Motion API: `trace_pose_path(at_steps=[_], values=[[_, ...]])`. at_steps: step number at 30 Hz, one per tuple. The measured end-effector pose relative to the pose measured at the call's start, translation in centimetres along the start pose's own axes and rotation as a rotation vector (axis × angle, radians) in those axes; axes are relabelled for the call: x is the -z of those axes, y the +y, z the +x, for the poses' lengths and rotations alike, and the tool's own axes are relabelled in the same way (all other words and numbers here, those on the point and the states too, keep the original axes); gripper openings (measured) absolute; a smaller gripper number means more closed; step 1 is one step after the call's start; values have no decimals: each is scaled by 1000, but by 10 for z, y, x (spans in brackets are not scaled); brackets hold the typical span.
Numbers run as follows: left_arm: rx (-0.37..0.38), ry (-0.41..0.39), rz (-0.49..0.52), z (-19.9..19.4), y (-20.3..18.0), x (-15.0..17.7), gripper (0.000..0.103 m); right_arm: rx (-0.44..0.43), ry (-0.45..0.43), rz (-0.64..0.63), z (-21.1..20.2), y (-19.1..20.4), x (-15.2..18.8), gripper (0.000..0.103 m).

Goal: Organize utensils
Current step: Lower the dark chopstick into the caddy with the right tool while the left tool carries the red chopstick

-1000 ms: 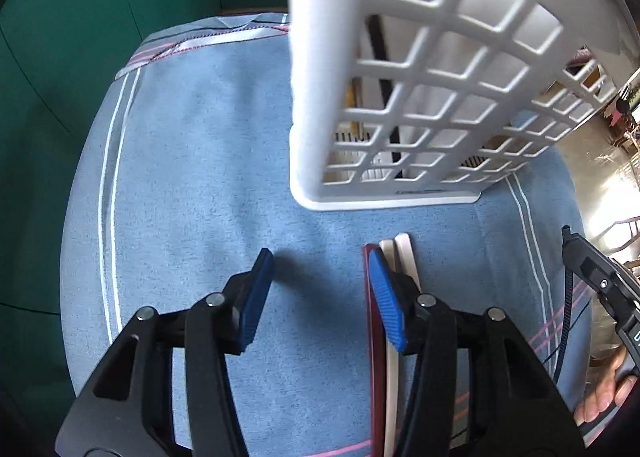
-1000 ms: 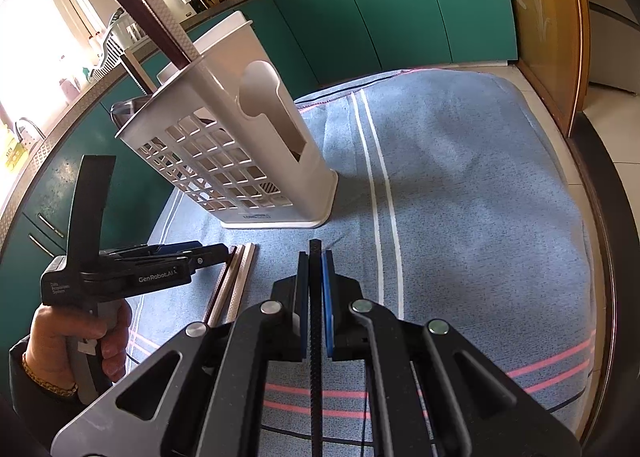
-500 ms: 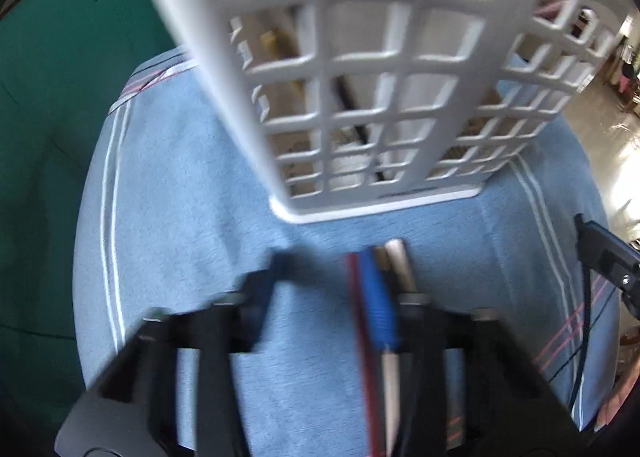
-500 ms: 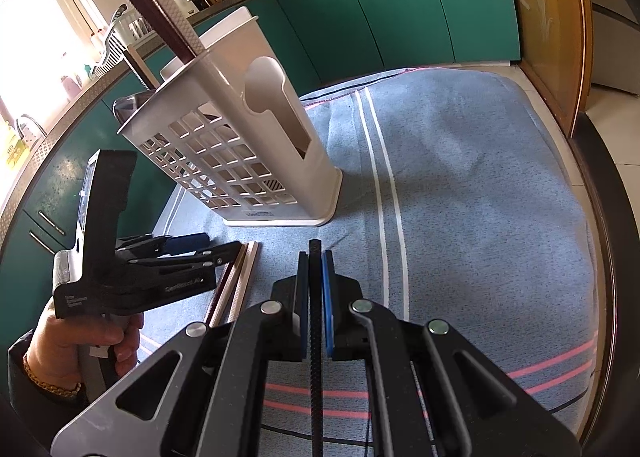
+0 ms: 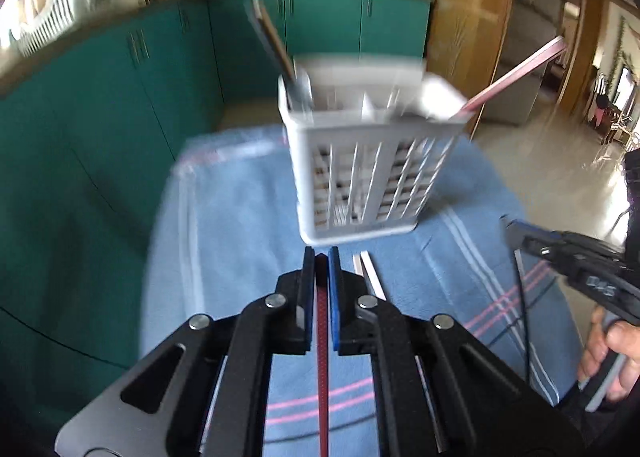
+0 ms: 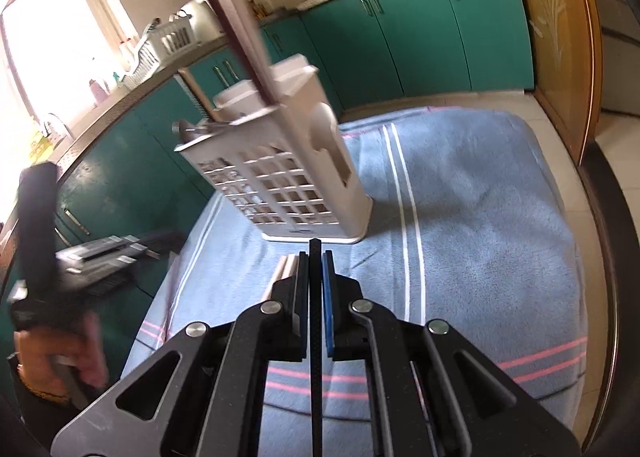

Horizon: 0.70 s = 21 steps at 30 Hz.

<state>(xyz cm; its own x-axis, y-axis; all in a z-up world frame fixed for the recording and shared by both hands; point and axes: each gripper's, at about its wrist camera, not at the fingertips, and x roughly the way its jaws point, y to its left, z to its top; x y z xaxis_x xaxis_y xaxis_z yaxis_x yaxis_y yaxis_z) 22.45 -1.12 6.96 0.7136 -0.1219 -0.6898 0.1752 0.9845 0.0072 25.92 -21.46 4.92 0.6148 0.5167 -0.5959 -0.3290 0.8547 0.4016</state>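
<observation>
A white lattice utensil caddy (image 5: 364, 177) stands on the blue striped cloth (image 5: 224, 233), with several sticks poking out of its top. My left gripper (image 5: 321, 257) is shut on a dark red chopstick (image 5: 322, 357) and holds it above the cloth, just short of the caddy. Two pale chopsticks (image 5: 370, 271) lie on the cloth to its right. My right gripper (image 6: 315, 255) is shut on a black chopstick (image 6: 315, 337), in front of the caddy (image 6: 288, 177). The pale chopsticks (image 6: 285, 269) lie just to its left.
Teal cabinets (image 6: 420, 29) ring the table at the back and left. The table's edge drops off on the right (image 6: 576, 241). The right gripper's body and hand show at the right of the left wrist view (image 5: 580, 269).
My left gripper has shut on the dark red chopstick, lifted it off the cloth and drawn back from the caddy. My right gripper has stayed shut on the black chopstick and moved little.
</observation>
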Motion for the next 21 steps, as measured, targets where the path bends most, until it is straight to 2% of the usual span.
trace_pose_path(at_steps=[4, 6, 8, 13, 21], values=[[23, -134, 9, -68, 2, 6, 6, 18, -77, -66, -39, 29, 2, 7], [31, -179, 10, -83, 18, 4, 6, 38, -113, -93, -58, 45, 3, 7], [48, -222, 15, -105, 18, 6, 6, 51, -140, -106, -72, 56, 6, 7], [62, -279, 53, -136, 13, -2, 6, 68, -191, -107, -93, 78, 8, 7], [57, -347, 106, -168, 12, -19, 6, 113, -229, -155, -110, 108, -15, 7]])
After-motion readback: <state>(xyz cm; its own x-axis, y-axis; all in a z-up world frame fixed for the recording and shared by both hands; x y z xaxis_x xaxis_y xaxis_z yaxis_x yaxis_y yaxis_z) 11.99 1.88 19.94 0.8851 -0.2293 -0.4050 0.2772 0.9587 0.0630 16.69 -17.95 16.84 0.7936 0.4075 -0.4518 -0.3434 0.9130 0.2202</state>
